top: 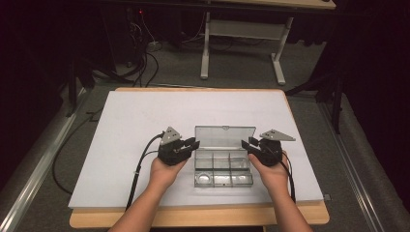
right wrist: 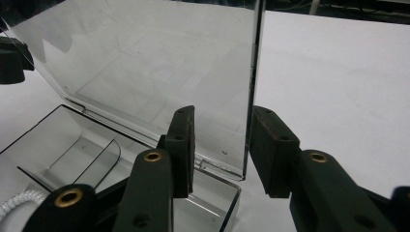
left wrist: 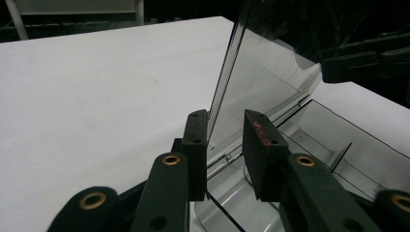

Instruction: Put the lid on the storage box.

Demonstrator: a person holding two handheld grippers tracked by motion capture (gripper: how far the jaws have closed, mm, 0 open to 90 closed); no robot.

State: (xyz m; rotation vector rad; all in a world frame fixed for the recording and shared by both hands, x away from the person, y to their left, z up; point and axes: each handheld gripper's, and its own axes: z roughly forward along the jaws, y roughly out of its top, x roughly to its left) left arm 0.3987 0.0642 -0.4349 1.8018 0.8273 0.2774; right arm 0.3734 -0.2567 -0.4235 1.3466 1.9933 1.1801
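A clear plastic compartment box (top: pixel 223 170) lies on the white table top, and its lid (top: pixel 224 137) stands raised at the far side. My left gripper (top: pixel 195 143) is at the lid's left edge and my right gripper (top: pixel 245 144) at its right edge. In the left gripper view the jaws (left wrist: pixel 226 154) straddle the lid (left wrist: pixel 261 82); its edge lies against one pad, with a gap to the other. In the right gripper view the jaws (right wrist: pixel 223 150) also straddle the lid (right wrist: pixel 159 67), its edge close to one pad and well off the other. The tray compartments (right wrist: pixel 63 140) look empty.
The white table top (top: pixel 145 116) has a wooden rim (top: pixel 193 217) at the near side. Black cables (top: pixel 140 164) trail from the left gripper over the front edge. Beyond the table are grey floor, more cables and a white desk frame (top: pixel 241 43).
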